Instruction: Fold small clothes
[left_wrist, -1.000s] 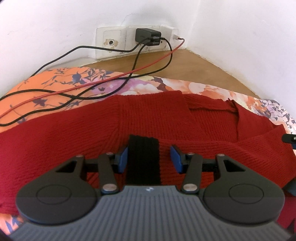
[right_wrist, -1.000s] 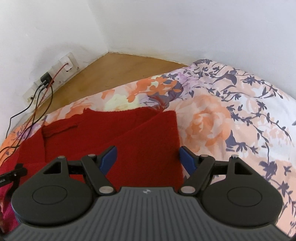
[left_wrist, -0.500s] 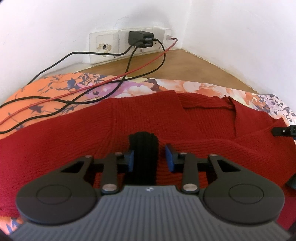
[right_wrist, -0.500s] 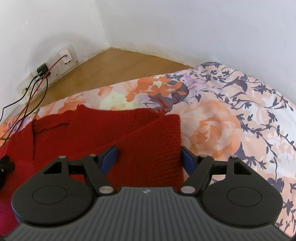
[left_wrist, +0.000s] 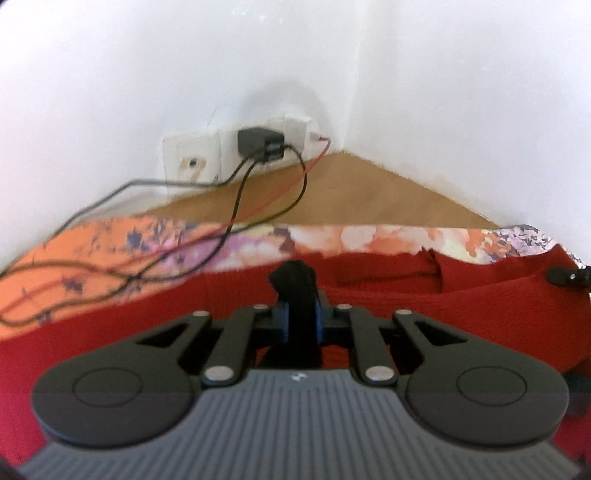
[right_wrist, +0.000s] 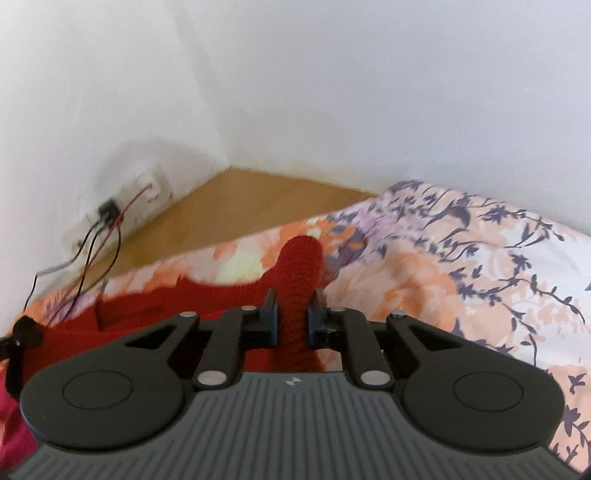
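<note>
In a white corner above a floral bed, the red sweater lies spread, the left gripper pinching its black band and the right gripper clamping a red edge, apparently to lift both ends together for a fold.

A bed with a floral cover in orange, white and purple fills the right of the frame. A red knitted sweater lies on it, and black and red cables trail across its left part.
</note>
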